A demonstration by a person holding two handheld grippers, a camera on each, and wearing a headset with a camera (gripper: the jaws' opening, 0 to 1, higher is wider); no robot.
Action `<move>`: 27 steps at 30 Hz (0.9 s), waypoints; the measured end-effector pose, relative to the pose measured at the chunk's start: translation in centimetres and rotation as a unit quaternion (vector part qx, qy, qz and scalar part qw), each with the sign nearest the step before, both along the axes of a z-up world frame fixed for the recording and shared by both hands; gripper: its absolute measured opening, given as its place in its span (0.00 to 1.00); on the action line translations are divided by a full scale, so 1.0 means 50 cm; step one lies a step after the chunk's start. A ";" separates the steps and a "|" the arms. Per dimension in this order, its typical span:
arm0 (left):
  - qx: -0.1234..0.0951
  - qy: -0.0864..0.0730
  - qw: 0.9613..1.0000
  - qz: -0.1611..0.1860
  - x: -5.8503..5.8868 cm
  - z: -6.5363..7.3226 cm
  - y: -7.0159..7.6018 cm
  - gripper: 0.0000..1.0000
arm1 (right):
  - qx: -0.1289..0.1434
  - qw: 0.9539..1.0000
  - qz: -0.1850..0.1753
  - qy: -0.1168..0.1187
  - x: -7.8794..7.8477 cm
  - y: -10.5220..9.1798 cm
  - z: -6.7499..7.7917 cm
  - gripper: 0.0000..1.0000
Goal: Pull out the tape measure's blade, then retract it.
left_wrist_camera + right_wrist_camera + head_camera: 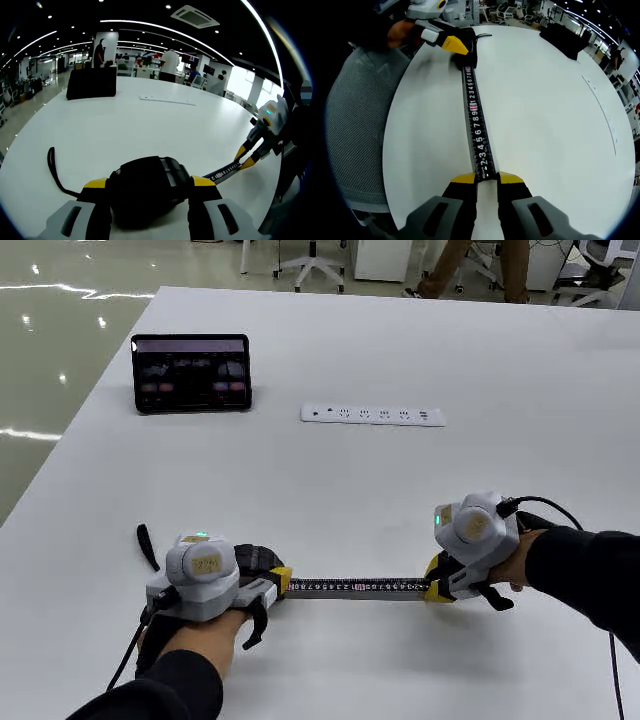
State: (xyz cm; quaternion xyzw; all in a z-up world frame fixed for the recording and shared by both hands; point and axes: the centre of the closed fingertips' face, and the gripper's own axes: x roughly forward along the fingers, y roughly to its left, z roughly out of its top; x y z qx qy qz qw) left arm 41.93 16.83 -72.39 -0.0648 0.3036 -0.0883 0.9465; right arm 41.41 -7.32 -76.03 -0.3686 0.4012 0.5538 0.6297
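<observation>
Tabletop [330,480] white, smooth and matte, broad, standing in an open-plan office. The floor [50,340] to the left is glossy and throws back the ceiling lights. Office chairs [310,260] and a person's legs are visible beyond the far edge.

Items on the surface, counted: one tape measure [147,187], one tablet [191,372], one power strip [372,415]; two grippers in use.

- Tape measure: rounded black case, ribbed on top, near the front edge. Its thin black strap [147,546] trails loose on the tabletop to the left.
- Blade [355,587]: drawn out in a straight, narrow band from the case to the right, dark face with pale numerals uppermost, low over the tabletop.
- Left gripper [150,182]: grey body, yellow-tipped jaws clenched around the case from both sides.
- Right gripper [487,177]: same build — jaws grasping the free end of the blade, one yellow tip on each edge.
- Tablet: dark rectangle with rounded corners, propped upright at the far left, screen dimly lit.
- Power strip: flat, white, elongated, one row of sockets, well apart from the tape measure.
</observation>
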 end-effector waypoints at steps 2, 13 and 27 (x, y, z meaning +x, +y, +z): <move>0.000 0.000 1.000 0.000 0.000 0.000 0.000 0.58 | 0.002 1.000 -0.001 -0.002 0.001 0.003 0.000 0.10; -0.004 0.003 1.000 -0.001 -0.001 0.001 0.001 0.58 | 0.011 1.000 -0.004 -0.003 0.005 0.021 -0.001 0.10; -0.006 0.004 1.000 -0.004 0.000 0.000 0.001 0.57 | 0.015 1.000 0.001 0.000 0.001 0.044 -0.003 0.10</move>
